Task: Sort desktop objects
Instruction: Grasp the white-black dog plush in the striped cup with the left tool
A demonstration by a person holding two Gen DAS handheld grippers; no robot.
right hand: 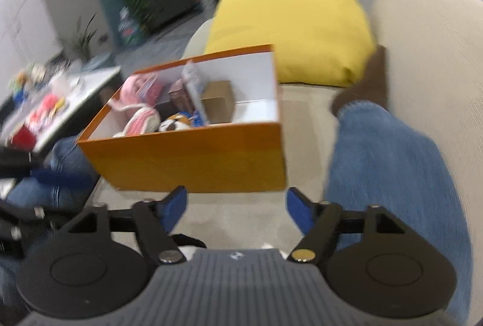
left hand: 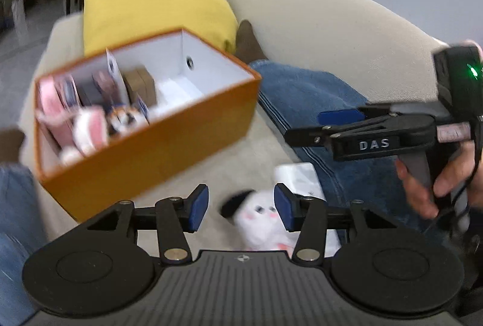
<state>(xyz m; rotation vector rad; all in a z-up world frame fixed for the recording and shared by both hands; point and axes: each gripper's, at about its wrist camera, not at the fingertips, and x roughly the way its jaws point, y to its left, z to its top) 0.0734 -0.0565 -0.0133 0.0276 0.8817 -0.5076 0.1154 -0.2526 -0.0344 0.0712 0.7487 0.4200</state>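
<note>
An orange box (left hand: 151, 151) (right hand: 187, 157) stands open on the beige sofa. Inside it are a pink plush (right hand: 135, 102), a striped plush (right hand: 175, 124), a brown carton (right hand: 219, 101) and some cards. A white plush toy with a black ear (left hand: 259, 220) lies on the sofa seat in front of the box. My left gripper (left hand: 241, 205) is open over it, the toy showing between and below its blue pads. My right gripper (right hand: 235, 207) (left hand: 320, 127) is open with nothing between its fingers and hovers just right of the box.
A white packet (left hand: 297, 175) lies beside the toy. A person's legs in jeans (right hand: 392, 160) rest on the sofa at right. A yellow cushion (right hand: 295, 30) sits behind the box. A low table with toys (right hand: 45, 102) stands at far left.
</note>
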